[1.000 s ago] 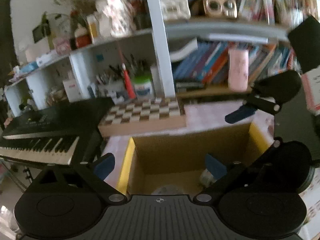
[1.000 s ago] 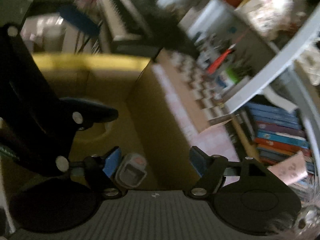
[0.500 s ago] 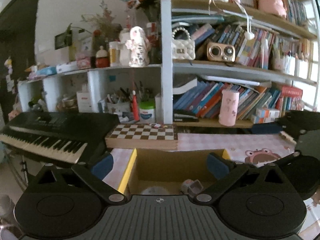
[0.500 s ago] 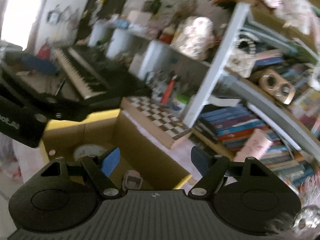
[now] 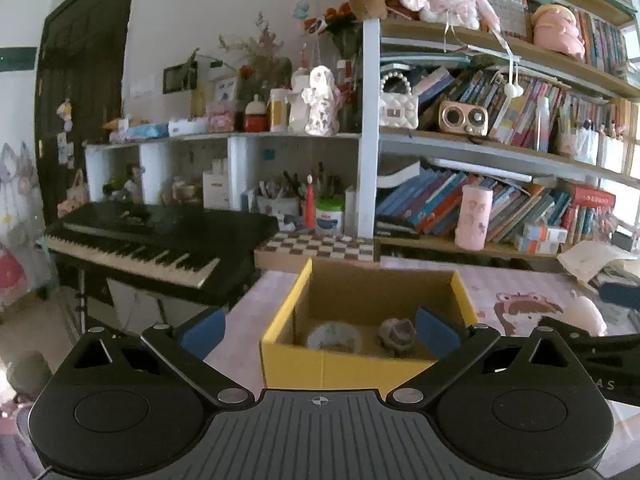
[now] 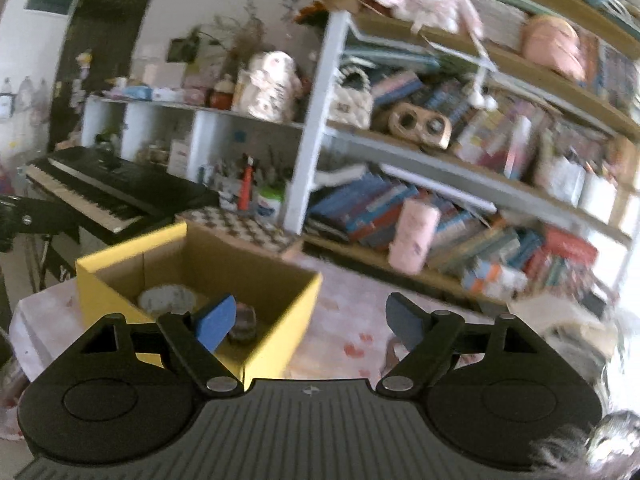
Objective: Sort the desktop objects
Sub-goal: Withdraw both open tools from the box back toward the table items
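An open yellow cardboard box (image 5: 340,364) stands on the pink patterned tabletop (image 5: 520,292); it also shows in the right wrist view (image 6: 280,320). Inside lie a round whitish dish (image 5: 334,336) and a small dark jar-like object (image 5: 396,332); both also show in the right wrist view, the dish (image 6: 166,300) and the object (image 6: 242,322). My left gripper (image 5: 320,330) is open and empty, just in front of the box. My right gripper (image 6: 308,320) is open and empty, above the box's right corner.
A black keyboard (image 5: 160,240) stands left of the table. A chessboard box (image 5: 316,246) lies behind the yellow box. Shelves of books (image 5: 480,208) and a pink cup (image 5: 474,218) fill the back. Papers (image 5: 592,258) lie at the right.
Both grippers have pulled up and back out of the box, open and empty. The small object that lay by the right gripper's finger now sits in the box.
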